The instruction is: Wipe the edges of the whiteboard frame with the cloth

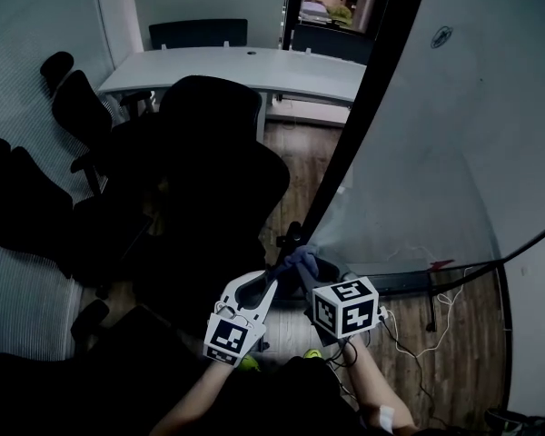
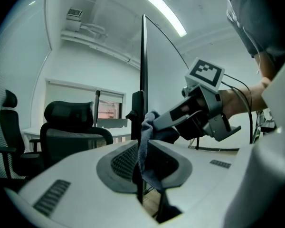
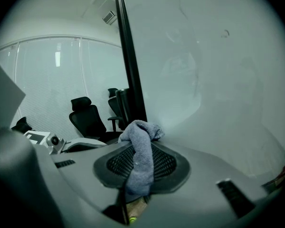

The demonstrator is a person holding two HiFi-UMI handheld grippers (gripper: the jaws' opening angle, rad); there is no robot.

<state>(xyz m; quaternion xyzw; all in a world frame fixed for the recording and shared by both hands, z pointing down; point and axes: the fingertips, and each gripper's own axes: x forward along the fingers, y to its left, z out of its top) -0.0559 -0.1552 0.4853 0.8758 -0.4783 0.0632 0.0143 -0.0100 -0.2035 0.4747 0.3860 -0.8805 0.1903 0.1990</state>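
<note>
The whiteboard (image 1: 436, 153) stands at the right, and its black frame edge (image 1: 363, 107) runs diagonally down to both grippers. A grey-blue cloth (image 1: 302, 260) is bunched against that edge. My right gripper (image 1: 298, 269) is shut on the cloth (image 3: 141, 156), which drapes over its tips next to the frame edge (image 3: 128, 56). My left gripper (image 1: 274, 278) comes in from the other side, its jaws slightly apart. In the left gripper view the cloth (image 2: 145, 144) and the thin frame edge (image 2: 143, 70) sit in the gap of the left gripper (image 2: 141, 161). The right gripper (image 2: 157, 123) shows just beyond.
Black office chairs (image 1: 209, 153) crowd the left and centre, close to the board's edge. A grey desk (image 1: 245, 66) stands behind them. The board's stand foot (image 1: 409, 284) and loose cables (image 1: 436, 312) lie on the wooden floor at the lower right.
</note>
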